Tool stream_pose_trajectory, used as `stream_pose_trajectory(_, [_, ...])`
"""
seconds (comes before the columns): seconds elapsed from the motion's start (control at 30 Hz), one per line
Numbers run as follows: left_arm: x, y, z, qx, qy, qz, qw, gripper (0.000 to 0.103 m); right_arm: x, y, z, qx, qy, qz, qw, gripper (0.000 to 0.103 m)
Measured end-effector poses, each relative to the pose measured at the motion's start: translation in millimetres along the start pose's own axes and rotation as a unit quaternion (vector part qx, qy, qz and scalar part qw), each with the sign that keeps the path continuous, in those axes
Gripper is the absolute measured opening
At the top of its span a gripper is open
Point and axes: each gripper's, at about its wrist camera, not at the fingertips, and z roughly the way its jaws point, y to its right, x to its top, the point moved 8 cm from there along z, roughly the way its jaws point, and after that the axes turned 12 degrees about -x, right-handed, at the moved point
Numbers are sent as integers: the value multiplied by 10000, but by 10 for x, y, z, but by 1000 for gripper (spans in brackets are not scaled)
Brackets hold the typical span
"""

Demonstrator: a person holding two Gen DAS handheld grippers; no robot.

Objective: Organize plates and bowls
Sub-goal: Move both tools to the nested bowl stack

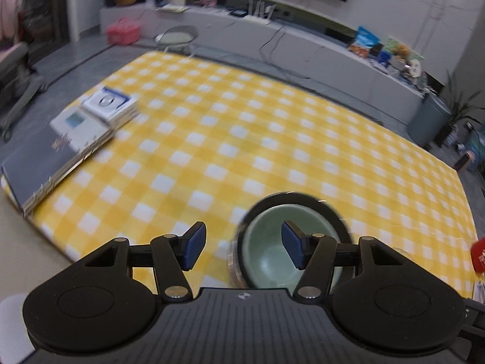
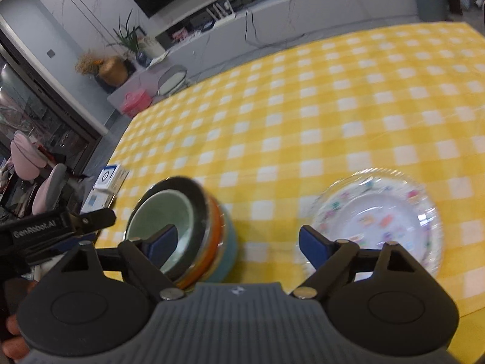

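Note:
A stack of nested bowls [image 2: 194, 230] stands on the yellow checked tablecloth [image 2: 303, 121]; the top one is pale green inside with a dark rim, over orange and teal ones. In the left wrist view the same stack [image 1: 272, 254] lies under my left gripper [image 1: 242, 245], which is open and empty, its right pad over the bowl. A stack of patterned plates in clear wrap [image 2: 388, 212] sits to the right of the bowls. My right gripper [image 2: 238, 242] is open and empty, hovering between bowls and plates. The left gripper's body [image 2: 45, 230] shows at the left edge.
A pile of books and booklets [image 1: 69, 139] lies at the table's left edge. A red object [image 1: 479, 256] shows at the right edge of the left wrist view. Beyond the table are a grey TV bench [image 1: 303, 45], a stool and plants.

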Motion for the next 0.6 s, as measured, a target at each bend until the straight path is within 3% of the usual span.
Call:
stream_pose_trajectory(0.1, [-51, -144, 63, -3, -78, -234, 9997, 69, -33, -123, 139, -59, -178, 23, 9998, 87])
stream_pose_trajectory(0.33, [-184, -275, 260, -382, -372, -716, 9960, 70, -84, -229, 414, -228, -532, 175, 9982, 87])
stream_pose_trajectory(0.6, [-268, -352, 440, -736, -586, -1071, 9898, 70, -70, -303, 641, -189, -780, 333, 9962, 80])
